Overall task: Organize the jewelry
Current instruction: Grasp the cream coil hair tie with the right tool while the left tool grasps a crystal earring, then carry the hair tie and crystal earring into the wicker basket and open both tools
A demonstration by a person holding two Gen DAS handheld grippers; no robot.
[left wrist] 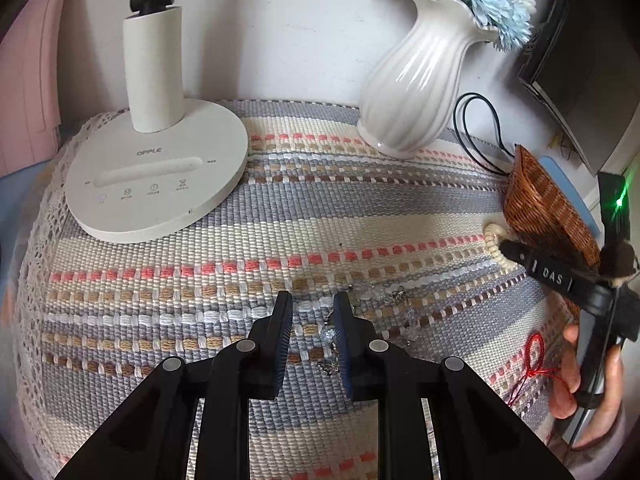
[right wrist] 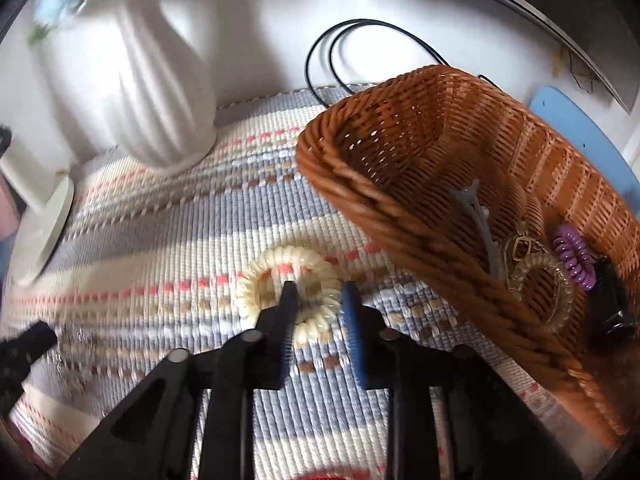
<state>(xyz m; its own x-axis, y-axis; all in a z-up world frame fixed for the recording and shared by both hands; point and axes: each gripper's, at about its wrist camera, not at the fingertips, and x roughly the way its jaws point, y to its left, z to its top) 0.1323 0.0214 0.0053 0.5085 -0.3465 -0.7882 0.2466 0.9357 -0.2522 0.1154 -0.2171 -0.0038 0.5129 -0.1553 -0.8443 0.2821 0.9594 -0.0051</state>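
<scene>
Right gripper (right wrist: 318,300), fingers apart, straddles the near rim of the cream coil (right wrist: 288,286): light, springy, best pinched there. Left gripper (left wrist: 310,308) likewise apart.

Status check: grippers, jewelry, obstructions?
Right gripper open, straddling cream spiral hair tie. Left gripper open over clear crystal earrings. Brown wicker basket adjacent, nothing blocking.

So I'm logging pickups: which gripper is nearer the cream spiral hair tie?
Right. The right gripper has one finger inside the cream spiral hair tie, straddling its near rim. The left gripper hovers over crystal jewelry, well away.
</scene>
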